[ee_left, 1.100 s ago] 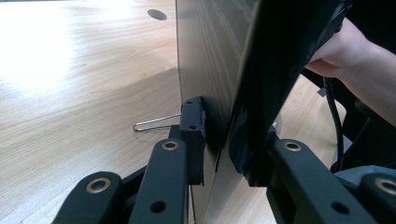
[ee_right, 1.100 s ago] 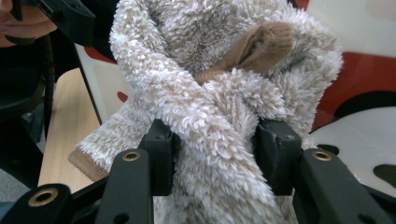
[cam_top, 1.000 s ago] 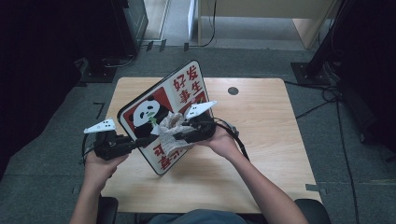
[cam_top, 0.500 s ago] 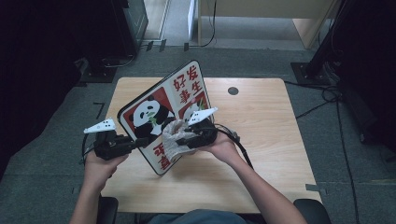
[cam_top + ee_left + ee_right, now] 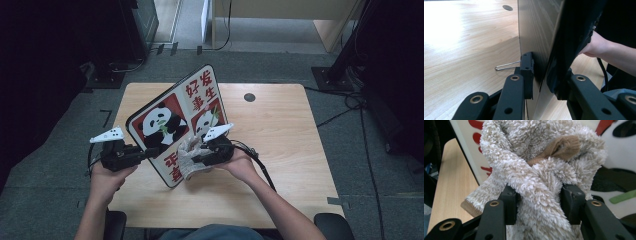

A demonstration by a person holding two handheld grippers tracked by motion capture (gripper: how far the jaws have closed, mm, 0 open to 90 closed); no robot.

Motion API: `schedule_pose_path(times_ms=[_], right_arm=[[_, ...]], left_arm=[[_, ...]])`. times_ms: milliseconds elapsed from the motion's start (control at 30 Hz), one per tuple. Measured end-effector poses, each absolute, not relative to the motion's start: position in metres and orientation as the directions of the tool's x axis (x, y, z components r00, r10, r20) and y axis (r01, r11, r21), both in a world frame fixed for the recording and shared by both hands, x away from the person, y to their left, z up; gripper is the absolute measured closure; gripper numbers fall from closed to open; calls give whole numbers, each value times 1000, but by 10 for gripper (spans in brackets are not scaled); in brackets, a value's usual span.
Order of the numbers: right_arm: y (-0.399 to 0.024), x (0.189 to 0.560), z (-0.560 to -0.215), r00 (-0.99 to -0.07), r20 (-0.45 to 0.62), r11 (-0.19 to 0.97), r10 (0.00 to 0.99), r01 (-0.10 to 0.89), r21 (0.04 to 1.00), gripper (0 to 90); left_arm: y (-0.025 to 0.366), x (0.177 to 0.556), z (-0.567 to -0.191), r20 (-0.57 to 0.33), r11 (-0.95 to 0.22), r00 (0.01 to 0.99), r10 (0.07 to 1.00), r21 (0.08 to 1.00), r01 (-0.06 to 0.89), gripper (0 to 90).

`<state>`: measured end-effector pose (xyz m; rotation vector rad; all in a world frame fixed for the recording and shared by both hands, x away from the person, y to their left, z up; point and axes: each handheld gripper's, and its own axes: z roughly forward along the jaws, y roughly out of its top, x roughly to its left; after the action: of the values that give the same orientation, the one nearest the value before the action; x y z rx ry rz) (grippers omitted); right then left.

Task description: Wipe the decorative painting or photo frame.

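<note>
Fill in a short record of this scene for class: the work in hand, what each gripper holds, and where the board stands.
work: wiping a panda board with a cloth
left gripper: shut on the board's edge
right gripper: shut on the fluffy cloth, pressed to the board's face
board: tilted up on the table

The tilted panda board (image 5: 172, 125) is standing as a wall across the table's (image 5: 280, 130) left half, blocking passage between both hands; the fluffy cloth (image 5: 192, 157) is crowding its face; bare wood is lying open rightward.
</note>
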<state>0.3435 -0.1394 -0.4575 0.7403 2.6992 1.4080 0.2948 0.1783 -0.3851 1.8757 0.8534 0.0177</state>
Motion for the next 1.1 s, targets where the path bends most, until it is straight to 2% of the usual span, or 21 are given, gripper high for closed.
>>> schedule_pose_path(times_ms=[567, 800, 900, 1100], right_arm=[[-145, 342, -479, -870, 252, 524, 423, 462, 716, 553], [-146, 343, -458, -867, 256, 507, 428, 465, 726, 554], [-146, 345, -442, -867, 255, 490, 429, 460, 740, 554], [-139, 347, -406, -881, 232, 490, 413, 429, 758, 555]], left_arm=[[179, 295, -386, -345, -223, 754, 559, 813, 537, 742], [182, 294, -384, -352, -207, 756, 552, 820, 534, 714], [184, 293, -383, -352, -202, 751, 559, 820, 535, 677], [187, 287, -379, -337, -216, 752, 566, 820, 530, 679]])
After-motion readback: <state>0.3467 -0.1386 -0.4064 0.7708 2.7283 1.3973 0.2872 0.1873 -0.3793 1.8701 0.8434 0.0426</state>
